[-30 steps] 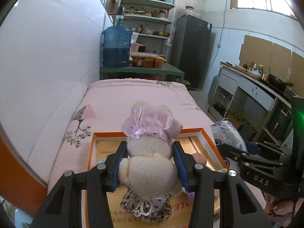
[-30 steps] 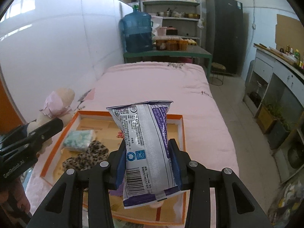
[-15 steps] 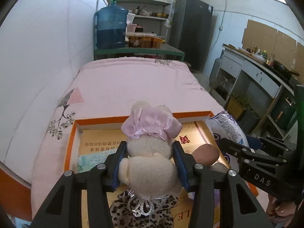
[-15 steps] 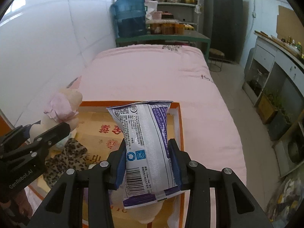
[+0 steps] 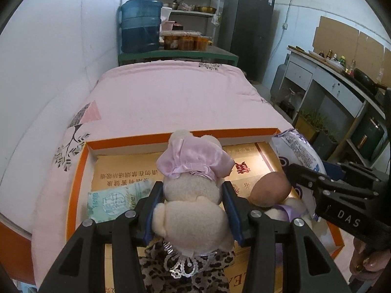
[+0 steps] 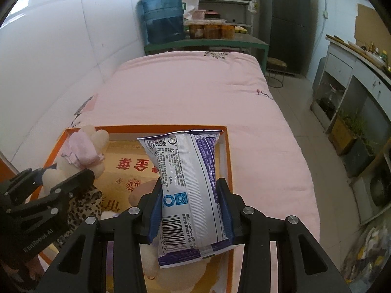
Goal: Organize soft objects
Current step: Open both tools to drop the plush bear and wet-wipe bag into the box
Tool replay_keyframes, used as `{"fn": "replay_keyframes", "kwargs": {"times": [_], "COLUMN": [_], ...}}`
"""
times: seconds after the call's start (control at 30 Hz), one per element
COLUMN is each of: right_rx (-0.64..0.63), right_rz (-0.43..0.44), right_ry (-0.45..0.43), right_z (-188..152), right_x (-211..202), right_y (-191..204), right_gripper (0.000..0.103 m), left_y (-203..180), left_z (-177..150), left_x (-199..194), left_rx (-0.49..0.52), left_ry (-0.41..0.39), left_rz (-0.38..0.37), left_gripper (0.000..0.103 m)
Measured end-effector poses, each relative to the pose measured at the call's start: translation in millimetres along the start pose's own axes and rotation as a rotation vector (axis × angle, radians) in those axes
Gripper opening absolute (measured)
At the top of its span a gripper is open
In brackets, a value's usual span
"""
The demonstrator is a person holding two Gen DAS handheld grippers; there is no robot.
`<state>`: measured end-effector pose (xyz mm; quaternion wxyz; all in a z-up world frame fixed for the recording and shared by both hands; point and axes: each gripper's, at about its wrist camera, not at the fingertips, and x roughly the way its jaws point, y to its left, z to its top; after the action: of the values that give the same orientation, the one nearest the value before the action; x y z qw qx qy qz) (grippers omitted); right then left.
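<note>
Squeezing a cream plush bunny in a pink satin dress [image 5: 193, 195], the left fingers [image 5: 156, 210] hover over the shallow orange cardboard box [image 5: 146, 139]; right fingers [image 6: 226, 205] pinch the white-and-purple tissue pack [image 6: 188, 185], lengthwise, just beside, over the box's right side.

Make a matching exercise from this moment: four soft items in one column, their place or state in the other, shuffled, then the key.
Column 1
1. cream plush toy in a pink dress
2. white and purple plastic pack
3. green and white tissue pack
4. leopard-print fabric piece

Column 2
A. lying on the floor of the orange-rimmed cardboard box, at its left side
B. clamped in the right tool
C. clamped in the left tool
D. in the box, under the held plush toy

Pairs: 1-C, 2-B, 3-A, 4-D
</note>
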<state>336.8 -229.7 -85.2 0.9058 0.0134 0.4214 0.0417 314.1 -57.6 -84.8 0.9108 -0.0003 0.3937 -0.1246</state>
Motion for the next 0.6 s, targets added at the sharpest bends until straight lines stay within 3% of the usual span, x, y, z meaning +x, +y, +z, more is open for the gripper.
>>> {"fn": "replay_keyframes", "kwargs": {"times": [0.2, 0.37, 0.6], "right_rx": [-0.018, -0.017, -0.005], "right_rz": [0.004, 0.019, 0.027], "right_ry": [-0.006, -0.002, -0.008], "right_z": [1.5, 1.4, 0.0], "right_x": [2.0, 3.1, 1.6], "right_y": [2.6, 4.2, 2.6], "right_gripper": [0.047, 0.062, 0.070], "left_y": [0.3, 3.0, 4.3], "left_z": [-2.4, -3.0, -3.9], "left_x": [5.1, 7.5, 5.8], "left_rx": [-0.001, -0.005, -0.003], "left_ry": [0.019, 0.029, 0.027], "left_rz": [-0.017, -0.032, -0.041], "left_gripper": [0.049, 0.050, 0.054]}}
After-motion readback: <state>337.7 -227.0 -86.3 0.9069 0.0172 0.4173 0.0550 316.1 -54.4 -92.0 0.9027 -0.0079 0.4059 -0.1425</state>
